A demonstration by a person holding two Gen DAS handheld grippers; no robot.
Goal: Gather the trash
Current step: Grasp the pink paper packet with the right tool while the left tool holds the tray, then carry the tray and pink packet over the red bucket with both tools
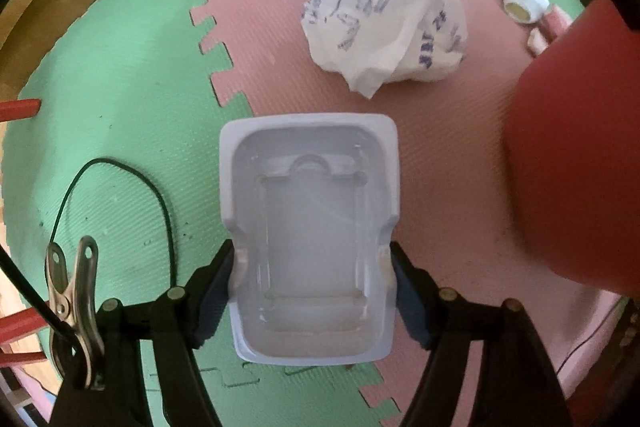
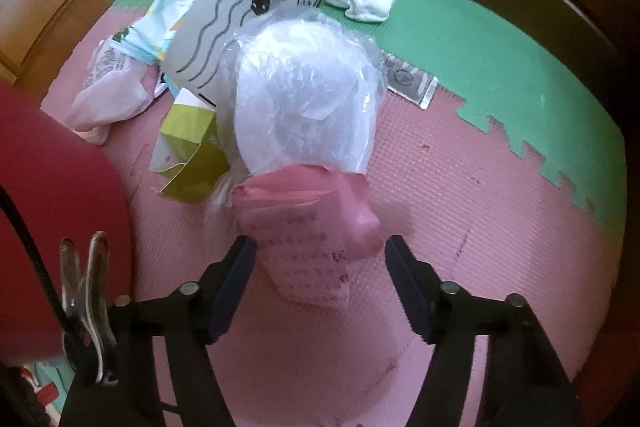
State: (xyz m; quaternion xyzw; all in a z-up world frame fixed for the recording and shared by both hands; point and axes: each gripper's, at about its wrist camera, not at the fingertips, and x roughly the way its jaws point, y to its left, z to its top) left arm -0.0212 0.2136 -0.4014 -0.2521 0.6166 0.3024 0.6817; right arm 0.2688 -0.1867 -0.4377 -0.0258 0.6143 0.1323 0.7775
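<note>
The foam floor mat point(image 1: 120, 107), pink and green tiles joined by a toothed seam, carried everything. The largest thing on it was a red bin point(image 1: 572, 163), blurred and close, filling the right side of the left wrist view and the left side of the right wrist view point(image 2: 60, 207); I took it for the place the trash goes, though its mouth was not shown.

In the right wrist view a heap of litter lay straight ahead: a grey card with wavy lines point(image 2: 248, 11), a clear plastic bag point(image 2: 308, 99) bulging over something white, a yellow-green carton point(image 2: 192, 155), a pale printed wrapper point(image 2: 132, 39) and, nearest, a pink paper slip point(image 2: 312, 247). The slip's long axis ran away from the right tool point(image 2: 320, 267), its near end between the fingers, which stood wide and, as far as I could tell, touched nothing. Open pink mat lay to the right.

The left tool point(image 1: 312, 267) was clamped on a white plastic tray point(image 1: 308, 235), gripping its near sides, with the tray's long axis pointing forward along the fingers. Beyond it lay a crumpled printed paper point(image 1: 384, 19), well apart, and a small tape roll point(image 1: 524, 1) near the bin.

The bin lay just to the right of the held tray, so the left hand seemed nearer to a drop. Judged so, the move would be a short swing rightward, with the bin's wall the edge to mind.
</note>
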